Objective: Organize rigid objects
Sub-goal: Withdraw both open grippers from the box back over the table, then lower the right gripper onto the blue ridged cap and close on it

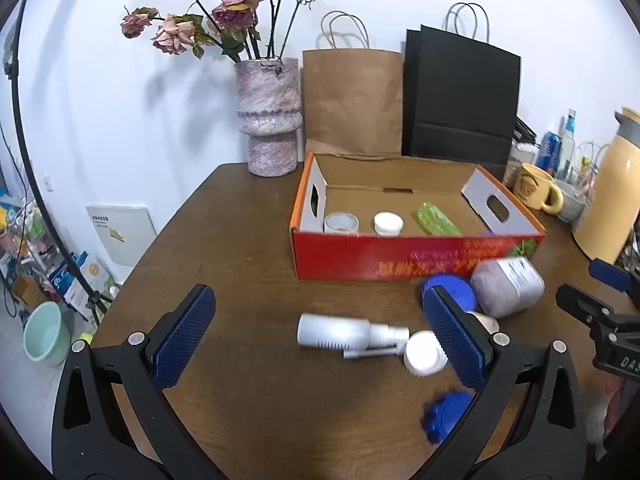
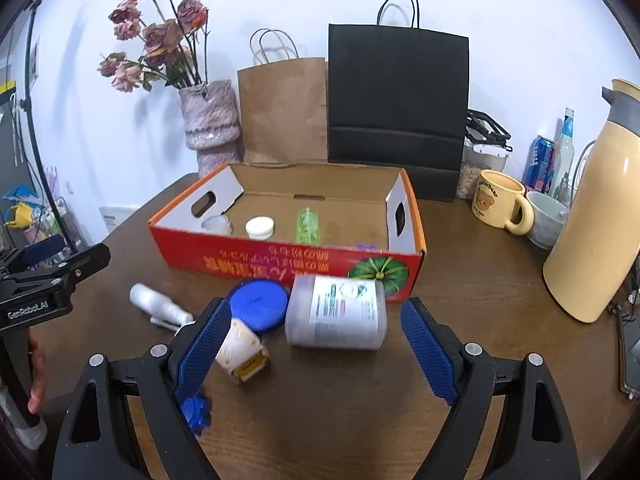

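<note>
Both grippers, left [image 1: 320, 344] and right [image 2: 316, 344], are seen wide open, nothing gripped; jar [image 2: 336, 312] lies between right pads, box [image 2: 280, 260] behind.

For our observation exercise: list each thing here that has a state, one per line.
Red cardboard box: open, partly filled.
Large grey jar: lying on its side.
White spray bottle: lying on its side.
Left gripper: jaws open, empty.
Right gripper: jaws open, empty.
Vase: upright, holding wilted roses.
</note>
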A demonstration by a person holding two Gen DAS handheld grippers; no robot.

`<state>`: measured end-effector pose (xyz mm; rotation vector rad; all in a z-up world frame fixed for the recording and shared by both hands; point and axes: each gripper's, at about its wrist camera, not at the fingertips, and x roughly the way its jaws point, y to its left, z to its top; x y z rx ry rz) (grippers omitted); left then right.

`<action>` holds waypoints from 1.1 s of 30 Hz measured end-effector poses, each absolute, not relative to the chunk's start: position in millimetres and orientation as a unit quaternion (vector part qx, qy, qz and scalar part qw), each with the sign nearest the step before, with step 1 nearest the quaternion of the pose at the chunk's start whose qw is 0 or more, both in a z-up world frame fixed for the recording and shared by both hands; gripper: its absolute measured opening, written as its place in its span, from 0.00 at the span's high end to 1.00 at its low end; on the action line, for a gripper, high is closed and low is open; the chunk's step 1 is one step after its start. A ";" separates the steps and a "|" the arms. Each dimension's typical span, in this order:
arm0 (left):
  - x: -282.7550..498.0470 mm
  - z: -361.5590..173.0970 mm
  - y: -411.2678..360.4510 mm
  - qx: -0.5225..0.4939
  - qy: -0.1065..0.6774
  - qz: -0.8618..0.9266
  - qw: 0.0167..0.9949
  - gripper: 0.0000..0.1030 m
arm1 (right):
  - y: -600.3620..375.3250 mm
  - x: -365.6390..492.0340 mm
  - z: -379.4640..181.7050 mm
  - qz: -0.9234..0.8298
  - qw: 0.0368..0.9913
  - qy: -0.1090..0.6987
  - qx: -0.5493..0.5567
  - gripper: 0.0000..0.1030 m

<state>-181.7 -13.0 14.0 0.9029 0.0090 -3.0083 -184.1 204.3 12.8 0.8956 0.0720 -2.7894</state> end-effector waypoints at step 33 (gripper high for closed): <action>-133.9 -23.6 -56.7 0.289 0.014 -0.957 -0.037 0.00 | 158.0 -141.8 -35.1 -0.929 0.121 0.055 0.345 0.12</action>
